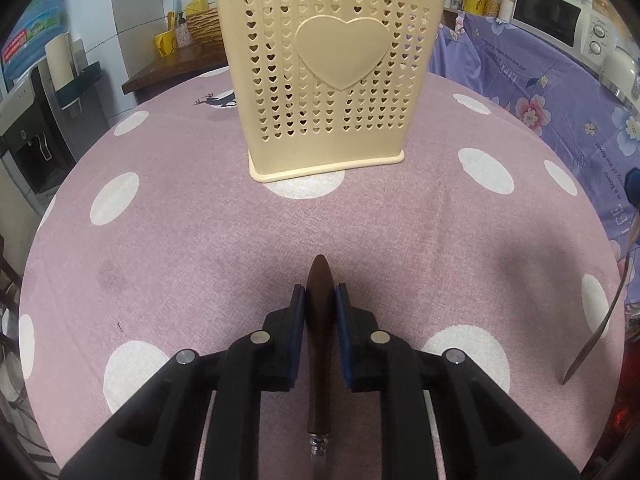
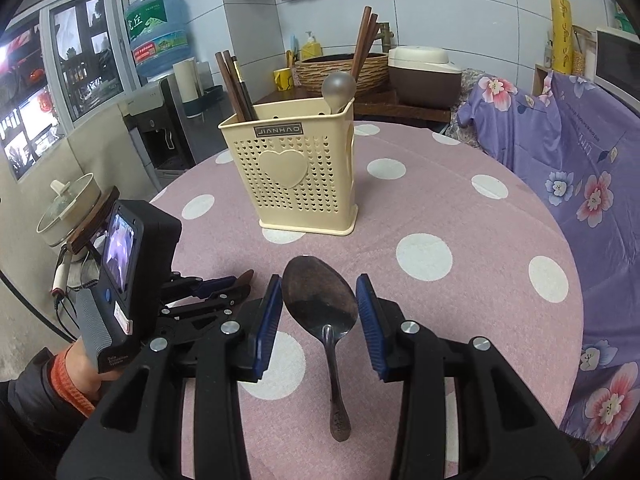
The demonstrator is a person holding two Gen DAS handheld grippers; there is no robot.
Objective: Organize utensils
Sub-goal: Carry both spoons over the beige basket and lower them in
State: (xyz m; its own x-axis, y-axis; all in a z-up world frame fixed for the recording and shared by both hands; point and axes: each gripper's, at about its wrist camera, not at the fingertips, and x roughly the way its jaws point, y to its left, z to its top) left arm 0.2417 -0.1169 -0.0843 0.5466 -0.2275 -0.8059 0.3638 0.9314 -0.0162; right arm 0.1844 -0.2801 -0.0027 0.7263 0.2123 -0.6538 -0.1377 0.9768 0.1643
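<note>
A cream perforated utensil holder with a heart on its front stands on the pink dotted tablecloth; in the right wrist view the holder has brown chopsticks and a grey spoon in it. My left gripper is shut on the dark wooden handle of a utensil, low over the cloth. My right gripper is open, its blue pads either side of a metal spoon that lies on the cloth. The same spoon's handle shows at the right edge of the left wrist view.
A purple flowered cloth covers furniture to the right of the round table. A water dispenser, a woven basket, a rice cooker and a microwave stand behind. The left gripper's body is at the table's left.
</note>
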